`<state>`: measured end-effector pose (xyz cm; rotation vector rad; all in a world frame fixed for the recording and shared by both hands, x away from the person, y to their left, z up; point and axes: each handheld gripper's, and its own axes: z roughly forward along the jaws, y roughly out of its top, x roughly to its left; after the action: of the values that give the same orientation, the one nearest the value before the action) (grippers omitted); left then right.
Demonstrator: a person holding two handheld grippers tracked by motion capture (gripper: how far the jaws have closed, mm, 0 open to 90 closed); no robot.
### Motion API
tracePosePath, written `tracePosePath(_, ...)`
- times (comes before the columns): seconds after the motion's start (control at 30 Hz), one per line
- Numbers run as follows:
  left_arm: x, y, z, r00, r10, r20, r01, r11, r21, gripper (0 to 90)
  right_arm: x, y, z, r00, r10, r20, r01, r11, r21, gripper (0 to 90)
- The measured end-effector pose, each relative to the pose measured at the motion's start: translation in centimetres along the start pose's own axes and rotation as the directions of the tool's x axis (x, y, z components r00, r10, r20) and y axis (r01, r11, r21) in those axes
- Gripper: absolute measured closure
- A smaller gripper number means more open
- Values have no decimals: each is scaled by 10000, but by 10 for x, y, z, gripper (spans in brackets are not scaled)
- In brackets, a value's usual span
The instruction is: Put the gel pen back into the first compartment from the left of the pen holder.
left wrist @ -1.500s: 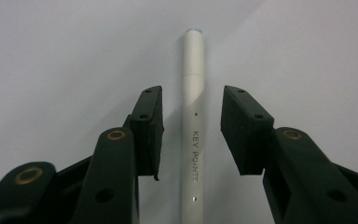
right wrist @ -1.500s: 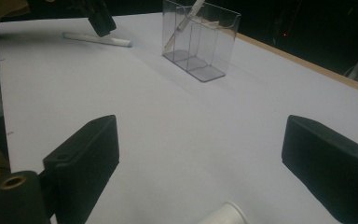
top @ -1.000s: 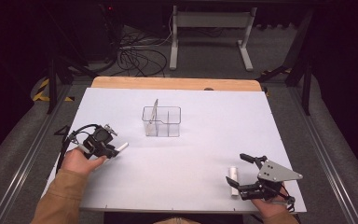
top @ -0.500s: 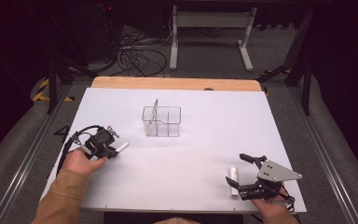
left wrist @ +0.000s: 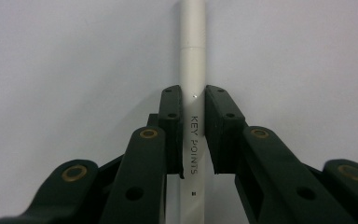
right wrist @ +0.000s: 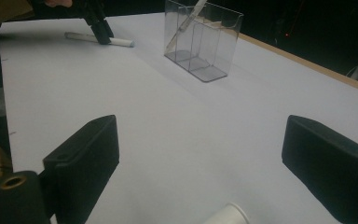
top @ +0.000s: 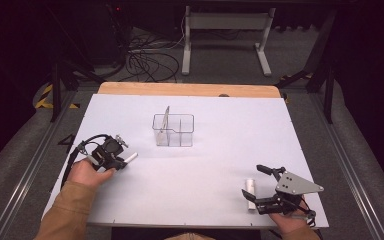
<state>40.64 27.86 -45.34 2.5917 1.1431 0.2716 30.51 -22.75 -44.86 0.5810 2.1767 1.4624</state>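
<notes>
Since the earlier picture the left gripper (top: 122, 161) has squeezed its jaws together on the white marker (top: 128, 159), and both hands sit where they were. From the high view, the marker lies flat on the white table (top: 205, 165) near the left edge, with its tip poking out past the gripper toward the clear box (top: 173, 130). The right gripper (top: 256, 190) rests near the front right corner with its jaws wide apart, and a second white marker (top: 250, 193) lies between them, not pinched. From the left gripper view, the marker (left wrist: 192, 84) is a long, thin, white stick with the words KEY POINTS printed on it, and the two black jaws press on its sides. From the right gripper view, the held marker (right wrist: 98, 39) lies far off on the table, left of the box (right wrist: 200, 39), which has a pen leaning inside.
</notes>
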Motion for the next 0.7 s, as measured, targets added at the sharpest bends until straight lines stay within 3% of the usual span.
tracePosePath(0.37,-2,4,-4,10000,-34,-82,34,10000,37,779,0,0,0,10000,23,-4,-23,10000,8,115)
tracePosePath(0.7,-6,3,-30,9997,-71,-218,47,9942,-1070,780,0,0,0,10000,-12,5,12,10000,1,115)
